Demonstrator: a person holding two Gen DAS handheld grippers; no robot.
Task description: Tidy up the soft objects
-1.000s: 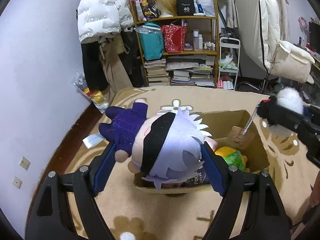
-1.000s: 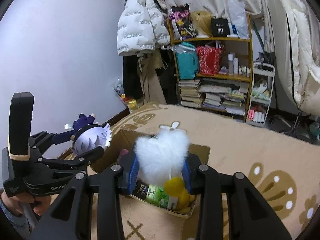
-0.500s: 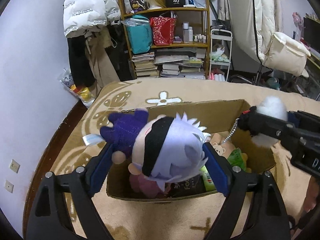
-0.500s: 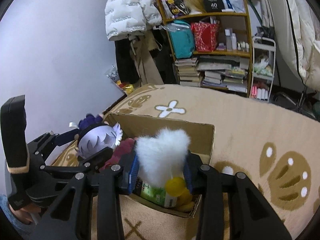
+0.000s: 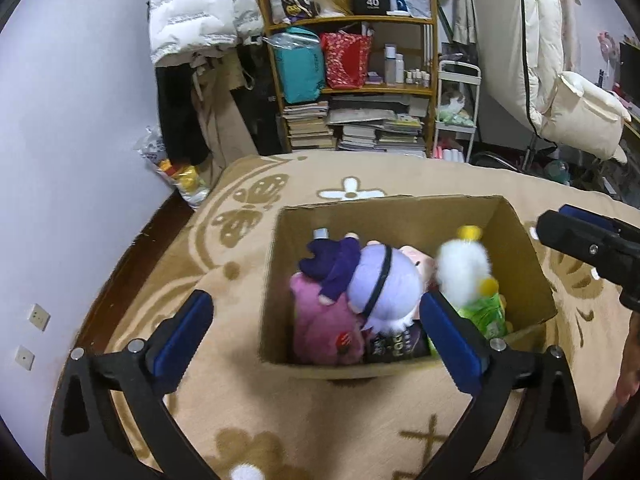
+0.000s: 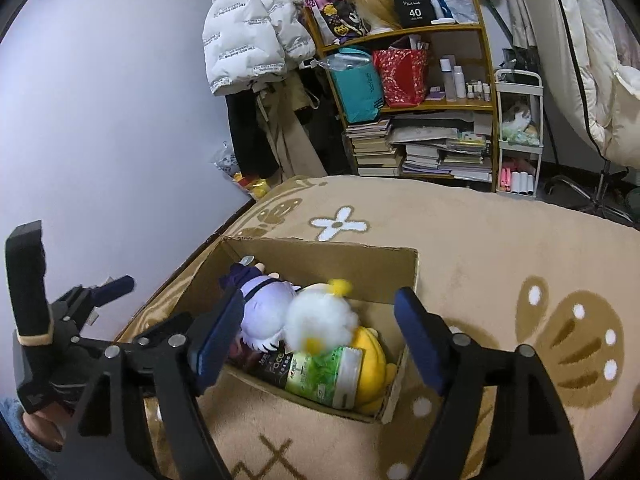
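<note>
An open cardboard box (image 5: 408, 210) (image 6: 320, 254) stands on the beige rug. Inside lie a doll with lilac hair, black blindfold and purple clothes (image 5: 380, 284) (image 6: 260, 304), a white fluffy toy with yellow tips (image 5: 462, 266) (image 6: 320, 320), a pink plush (image 5: 324, 328), a yellow plush (image 6: 372, 360) and a green packet (image 5: 482, 314) (image 6: 324, 372). My left gripper (image 5: 312, 336) is open and empty above the box's near side. My right gripper (image 6: 316, 340) is open and empty above the box.
A wooden shelf (image 5: 352, 80) (image 6: 416, 92) with bags, books and bottles stands behind the rug. A white jacket (image 5: 200, 12) hangs left of it. A white trolley (image 5: 456, 120) and a cream chair (image 5: 580, 120) stand at the right. The wall (image 5: 60, 120) is on the left.
Both grippers opened. The doll dropped from my left gripper into the box, and the white fluffy toy dropped from my right gripper into the box. Both grippers stand higher.
</note>
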